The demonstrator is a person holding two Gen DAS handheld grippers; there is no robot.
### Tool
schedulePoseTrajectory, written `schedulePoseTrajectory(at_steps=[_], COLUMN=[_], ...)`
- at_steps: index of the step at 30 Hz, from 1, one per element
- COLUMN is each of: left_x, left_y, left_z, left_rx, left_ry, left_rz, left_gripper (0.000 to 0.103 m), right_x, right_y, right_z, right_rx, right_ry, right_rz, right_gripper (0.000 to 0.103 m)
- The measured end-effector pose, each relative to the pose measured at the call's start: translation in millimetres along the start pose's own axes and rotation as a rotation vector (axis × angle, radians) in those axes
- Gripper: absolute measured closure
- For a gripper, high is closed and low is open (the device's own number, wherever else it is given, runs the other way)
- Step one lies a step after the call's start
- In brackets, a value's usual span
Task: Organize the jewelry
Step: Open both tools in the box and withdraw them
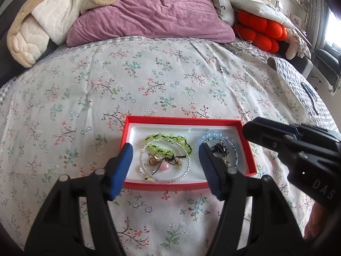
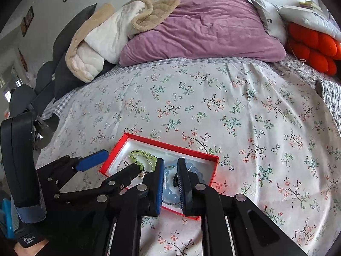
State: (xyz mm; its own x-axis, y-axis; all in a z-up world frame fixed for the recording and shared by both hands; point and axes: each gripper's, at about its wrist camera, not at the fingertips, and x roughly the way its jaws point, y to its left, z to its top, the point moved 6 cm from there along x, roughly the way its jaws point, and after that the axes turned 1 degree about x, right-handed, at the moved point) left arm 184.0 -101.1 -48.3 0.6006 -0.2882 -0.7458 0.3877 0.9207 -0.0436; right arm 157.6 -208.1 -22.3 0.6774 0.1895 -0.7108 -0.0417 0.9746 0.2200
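A red box with a white lining (image 1: 149, 118) (image 2: 191, 151) lies on the floral bedspread. It holds a green bead bracelet (image 1: 168, 137) (image 2: 142, 154), a clear bead bracelet (image 1: 187, 168), a pink heart charm (image 1: 165, 167), a pale blue bead bracelet (image 1: 213, 134) (image 2: 170, 189) and a dark hair clip (image 1: 219, 149) (image 2: 175, 180). My left gripper (image 1: 165, 152) is open and empty, its fingers straddling the box's left half. My right gripper (image 2: 171, 170) hovers over the blue bracelet with a narrow gap between its fingers, holding nothing; its body shows in the left wrist view (image 1: 298, 149).
A purple pillow (image 1: 153, 10) (image 2: 202, 27), a beige and white blanket (image 1: 42, 19) (image 2: 106, 38) and an orange cushion (image 1: 260, 29) (image 2: 315, 47) lie at the head of the bed. A grey quilt (image 1: 298, 81) lies at the right. The floral bedspread (image 1: 149, 74) surrounds the box.
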Motion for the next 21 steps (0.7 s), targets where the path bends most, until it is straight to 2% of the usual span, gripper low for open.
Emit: schedulePoseTrajectory(at_steps=[1,3,4,5,9,13,18,19,21], left_x=[-1.2,-4.6,-6.4,-8.6,-19.5,-30.2,-44.4,-46.7,-50.8], left_y=[1.8,6.4,9.0,11.5,19.6,24.2,27.7,28.4,29.4], left_z=[-0.4,-2.3,-3.8,-5.6,-13.2,-25.9,-44.0,-47.6,-55.2], left_rx=[-0.004,-0.013,-0.019,-0.026,-0.05,-0.065,-0.056,-0.061,-0.069], left_ry=[0.008,0.015,0.021,0.026,0.046,0.078,0.117,0.128,0.154], left_rz=[0.005,0.016,0.026,0.035,0.075,0.101,0.136,0.134,0.131], left_gripper=[0.036,0.032,0.027,0.023,0.019,0.002,0.001,0.001,0.001], right_x=[-1.2,-4.2,-6.4,-10.7,-21.3,-32.0,-46.4,-48.5,-53.0], right_y=[0.4,-0.4,-1.4,-2.2,-3.9,-8.6,-9.5,-8.3,-5.7], right_z=[-0.2,-1.1,-1.6,-1.6,-2.4,-7.4,-16.6,-19.2,-25.0], right_rx=[-0.004,-0.003,0.005,0.01,0.004,0.015,0.011,0.007,-0.003], right_ry=[0.0,0.003,-0.003,-0.023,-0.026,-0.024,-0.029,-0.026,-0.016], right_rz=[-0.005,-0.014,-0.016,-0.02,-0.018,-0.034,-0.051,-0.052,-0.062], right_gripper=[0.081,0.056,0.028,0.025,0.025,0.017,0.005,0.0,0.0])
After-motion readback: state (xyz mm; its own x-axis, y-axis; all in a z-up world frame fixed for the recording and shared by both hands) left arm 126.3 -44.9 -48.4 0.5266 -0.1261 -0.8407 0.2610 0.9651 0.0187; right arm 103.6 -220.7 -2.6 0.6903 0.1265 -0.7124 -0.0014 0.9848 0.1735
